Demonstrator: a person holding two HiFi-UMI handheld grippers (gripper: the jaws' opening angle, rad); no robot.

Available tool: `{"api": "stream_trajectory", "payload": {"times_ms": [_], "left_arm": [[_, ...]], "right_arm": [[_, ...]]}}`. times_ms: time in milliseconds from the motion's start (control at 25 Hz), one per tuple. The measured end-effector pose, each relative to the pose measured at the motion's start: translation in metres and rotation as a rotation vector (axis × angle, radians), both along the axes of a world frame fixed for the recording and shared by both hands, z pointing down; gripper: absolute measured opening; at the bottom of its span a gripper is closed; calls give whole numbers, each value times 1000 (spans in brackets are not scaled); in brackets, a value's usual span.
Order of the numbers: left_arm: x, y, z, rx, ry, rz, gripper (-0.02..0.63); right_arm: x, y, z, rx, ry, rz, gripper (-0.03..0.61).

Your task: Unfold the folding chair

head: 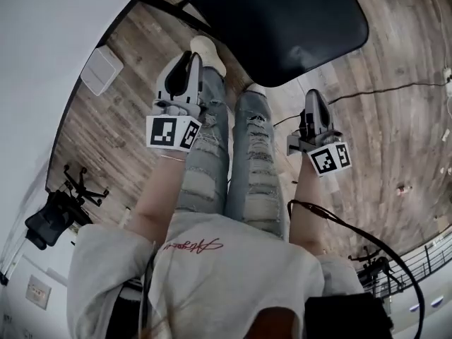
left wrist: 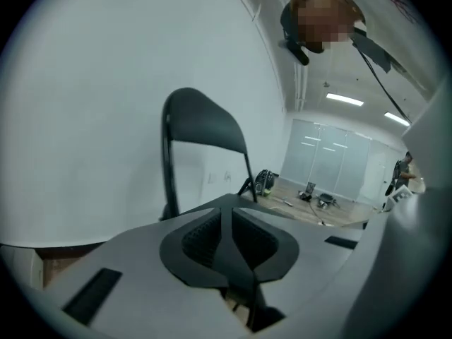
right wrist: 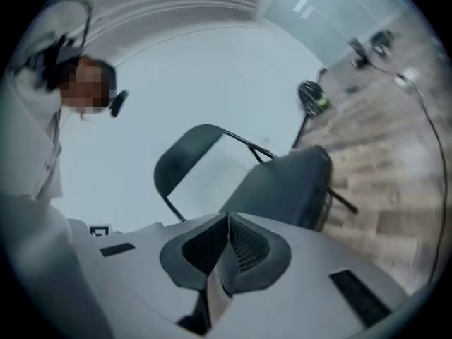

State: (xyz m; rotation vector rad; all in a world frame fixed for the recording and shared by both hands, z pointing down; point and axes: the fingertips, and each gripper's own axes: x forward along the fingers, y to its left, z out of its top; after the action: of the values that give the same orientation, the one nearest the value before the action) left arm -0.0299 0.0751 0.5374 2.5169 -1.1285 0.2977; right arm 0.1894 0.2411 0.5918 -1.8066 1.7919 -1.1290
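The black folding chair stands unfolded in front of me, its seat [head: 282,20] lying flat at the top of the head view. My left gripper [head: 192,56] hangs near the seat's left front corner, over my left shoe, with its jaws together and nothing between them. My right gripper [head: 313,96] sits below the seat's right front edge, also shut and empty. From the left gripper [left wrist: 229,214], the curved backrest [left wrist: 201,122] shows against the white wall. From the right gripper [right wrist: 227,221], both backrest [right wrist: 187,157] and seat [right wrist: 289,186] show; neither gripper touches the chair.
My legs in torn jeans [head: 233,161] stand on the wooden floor [head: 395,140]. A white box [head: 101,70] lies by the wall at left, and a black office chair [head: 53,214] further back. A black cable [head: 381,89] runs across the floor at right.
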Motion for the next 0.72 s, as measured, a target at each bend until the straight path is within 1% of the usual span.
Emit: {"api": "stream_trajectory", "payload": {"times_ms": [80, 160, 200, 240, 280, 320, 440, 520, 600, 720], "left_arm": [[39, 19, -44, 30, 40, 37, 45], [77, 22, -98, 93, 76, 62, 19], [94, 20, -128, 136, 90, 80, 15], [107, 19, -156, 178, 98, 103, 15], [116, 17, -180, 209, 99, 124, 15], [123, 15, -200, 226, 102, 136, 15], [129, -1, -248, 237, 165, 116, 15], [127, -11, -271, 260, 186, 116, 15], [124, -17, -288, 287, 192, 121, 15], [120, -23, -301, 306, 201, 119, 15]], "right_arm": [[-6, -26, -69, 60, 282, -85, 21], [-10, -58, -139, 108, 594, -106, 17], [-14, -75, -175, 137, 713, -98, 15], [-19, -91, -209, 165, 787, -83, 15], [-25, -104, -238, 191, 819, -66, 15], [-29, -117, -262, 215, 825, -48, 15], [-34, -143, -310, 267, 829, -16, 15], [-35, -152, -332, 295, 849, 2, 15], [-35, -156, -348, 302, 841, 19, 15], [-37, -159, -362, 309, 832, 29, 15]]}}
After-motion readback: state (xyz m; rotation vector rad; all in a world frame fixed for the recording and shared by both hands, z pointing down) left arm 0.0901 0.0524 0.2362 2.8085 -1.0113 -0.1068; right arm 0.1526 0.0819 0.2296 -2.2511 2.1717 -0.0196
